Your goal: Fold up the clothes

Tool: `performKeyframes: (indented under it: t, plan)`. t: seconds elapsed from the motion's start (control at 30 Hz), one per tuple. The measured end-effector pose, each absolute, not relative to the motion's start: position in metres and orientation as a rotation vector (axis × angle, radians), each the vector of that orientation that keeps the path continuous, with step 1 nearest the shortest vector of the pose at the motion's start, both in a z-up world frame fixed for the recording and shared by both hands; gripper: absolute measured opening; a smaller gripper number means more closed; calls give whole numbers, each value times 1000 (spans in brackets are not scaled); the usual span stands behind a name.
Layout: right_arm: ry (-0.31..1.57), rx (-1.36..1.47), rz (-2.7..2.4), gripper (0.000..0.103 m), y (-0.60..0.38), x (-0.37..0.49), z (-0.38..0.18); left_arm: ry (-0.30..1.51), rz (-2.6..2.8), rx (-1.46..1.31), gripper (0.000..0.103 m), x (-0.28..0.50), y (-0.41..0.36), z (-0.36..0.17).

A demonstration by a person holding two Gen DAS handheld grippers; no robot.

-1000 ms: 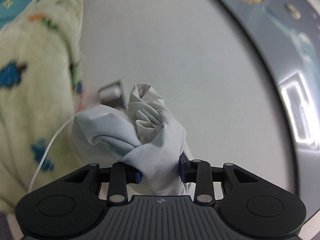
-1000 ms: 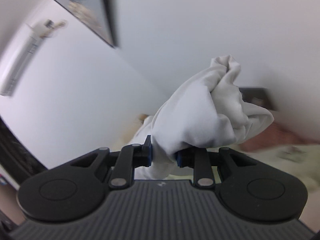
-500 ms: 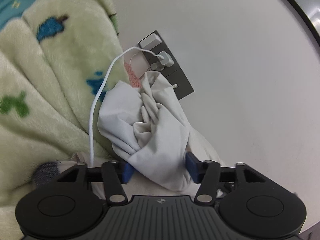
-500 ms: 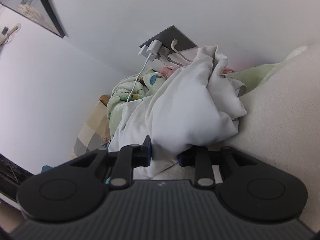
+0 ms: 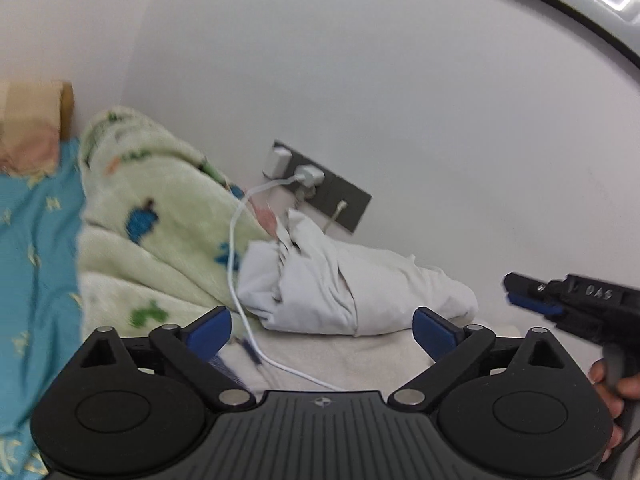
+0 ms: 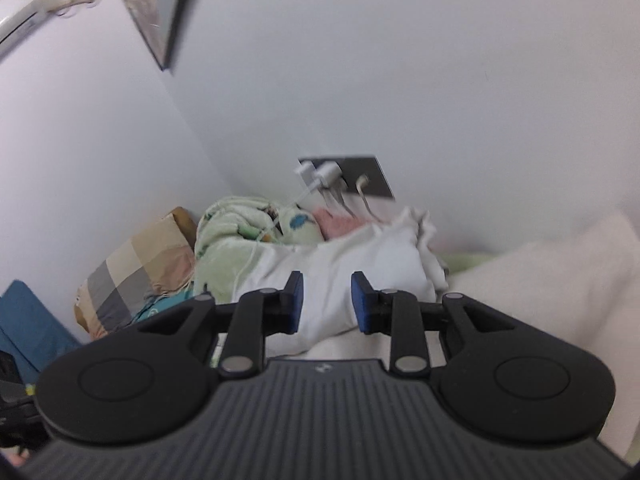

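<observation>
A white garment (image 5: 340, 284) lies bunched on the bed against the wall, just below the socket plate. My left gripper (image 5: 322, 322) is pulled back from it; its jaws are opening wide, and nothing is between them. In the right wrist view the same garment (image 6: 360, 264) lies just beyond my right gripper (image 6: 327, 300), whose blue pads stand apart and press on nothing. The left wrist view shows the right gripper (image 5: 510, 290) to the right of the garment, clear of it, held by a hand (image 5: 604, 384).
A pale green fleece blanket (image 5: 152, 216) is heaped left of the garment. A white charging cable (image 5: 234, 264) runs down from the grey socket plate (image 5: 332, 196). There is a blue sheet (image 5: 36, 260) at the left, a checked pillow (image 6: 132, 276) in the corner, and a cream cushion (image 6: 560, 280) at the right.
Both grippers carried the bunched garment to the bed by the wall and let it go. The left jaws spread wide, the right pads parted, and both grippers drew back.
</observation>
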State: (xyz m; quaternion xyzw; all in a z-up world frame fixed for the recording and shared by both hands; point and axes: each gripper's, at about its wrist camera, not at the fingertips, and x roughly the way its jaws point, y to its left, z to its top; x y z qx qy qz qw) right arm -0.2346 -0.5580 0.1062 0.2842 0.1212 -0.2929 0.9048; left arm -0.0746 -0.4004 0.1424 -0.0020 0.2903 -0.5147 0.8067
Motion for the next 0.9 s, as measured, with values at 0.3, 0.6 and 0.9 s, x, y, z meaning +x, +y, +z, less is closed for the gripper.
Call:
performKeyframes:
  t: [0.3,0.6,0.9]
  plan:
    - [175,409,-605,82,-496,-262,139,448,-1005,86,103,-119,-349,181]
    - [232,320,-651,82,-455,-270,125,374,-986,153,103,-147,-315,184]
    - [258,248,-682,82,-422,-263,108,397,-960,99,103,-150,-290,160]
